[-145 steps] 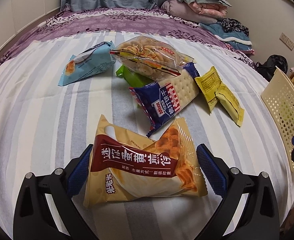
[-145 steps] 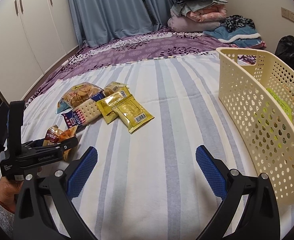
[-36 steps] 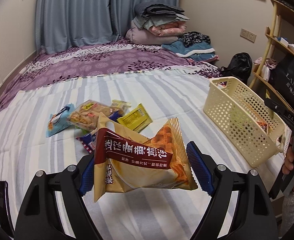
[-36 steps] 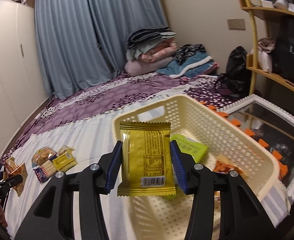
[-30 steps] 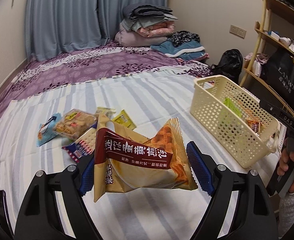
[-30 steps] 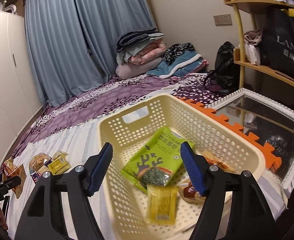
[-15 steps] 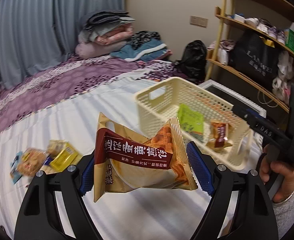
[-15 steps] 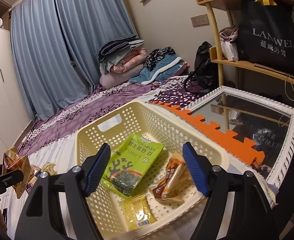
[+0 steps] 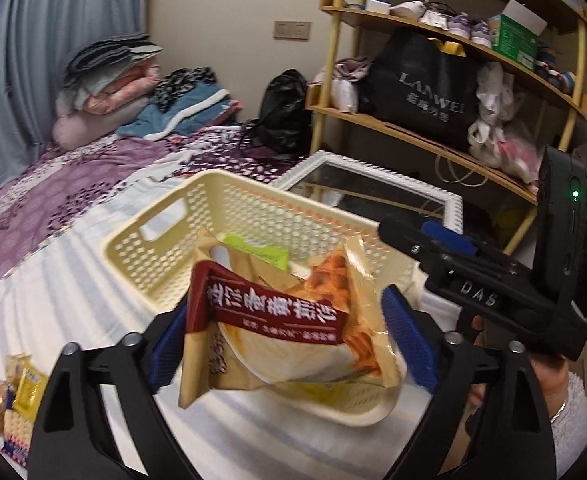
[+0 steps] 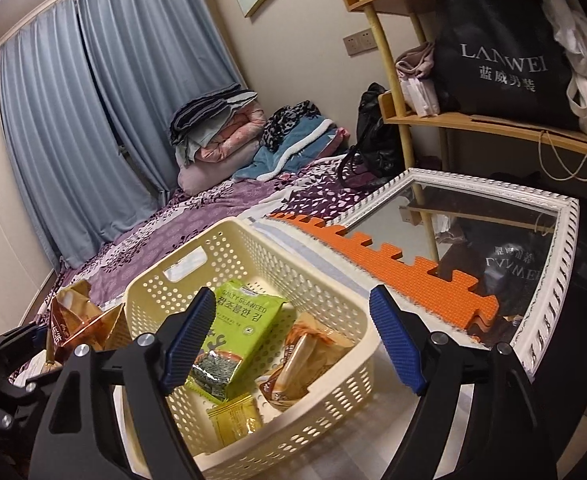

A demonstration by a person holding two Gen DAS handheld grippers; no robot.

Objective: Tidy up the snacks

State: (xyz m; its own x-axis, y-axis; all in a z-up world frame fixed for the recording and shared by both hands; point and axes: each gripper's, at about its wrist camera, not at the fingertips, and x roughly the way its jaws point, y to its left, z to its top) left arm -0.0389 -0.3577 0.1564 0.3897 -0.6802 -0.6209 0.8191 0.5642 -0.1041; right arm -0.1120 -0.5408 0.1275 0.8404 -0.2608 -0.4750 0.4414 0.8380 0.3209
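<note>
Right between the left gripper's (image 9: 281,344) blue pads sits the tan-and-maroon snack bag (image 9: 285,320), above the near rim of the basket (image 9: 161,240). Its jaws have just been opening; a gap shows beside the right pad, and the bag looks loose rather than pinched. Ahead of the right gripper (image 10: 293,344), whose jaws stand apart with nothing between them, the basket holds a green seaweed pack (image 10: 237,332), an orange packet (image 10: 301,364) and a yellow packet (image 10: 233,420). Left of the left gripper, more snacks (image 9: 5,396) lie on the bed (image 9: 53,300).
</note>
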